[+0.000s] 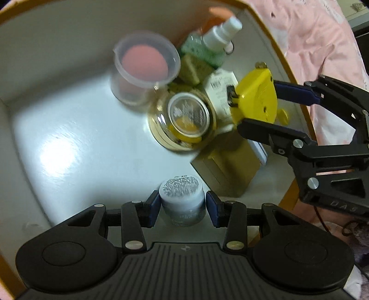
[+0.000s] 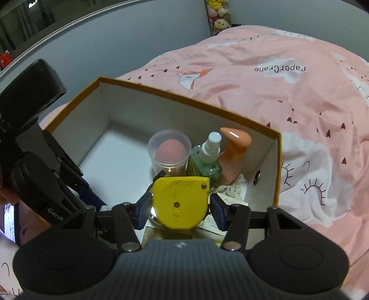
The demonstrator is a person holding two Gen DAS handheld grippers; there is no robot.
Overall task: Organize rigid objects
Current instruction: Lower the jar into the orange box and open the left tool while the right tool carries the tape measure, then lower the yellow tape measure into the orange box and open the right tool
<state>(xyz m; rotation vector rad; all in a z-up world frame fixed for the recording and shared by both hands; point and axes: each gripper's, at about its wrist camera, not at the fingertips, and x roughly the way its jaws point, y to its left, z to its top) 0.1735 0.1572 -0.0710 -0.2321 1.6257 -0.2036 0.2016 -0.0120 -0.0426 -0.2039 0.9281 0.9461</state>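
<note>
My left gripper is shut on a small white jar with a printed label, held low inside the orange-rimmed cardboard box. My right gripper is shut on a yellow tape measure, held above the box's right side; it also shows in the left wrist view. In the box stand a clear cup with a pink sponge, a gold-lidded glass jar, a green spray bottle and a peach-coloured object.
The box rests on a bed with a pink quilt. A gold carton and a white labelled packet lie at the box's right side. The box's left floor is bare white. Plush toys sit by the wall.
</note>
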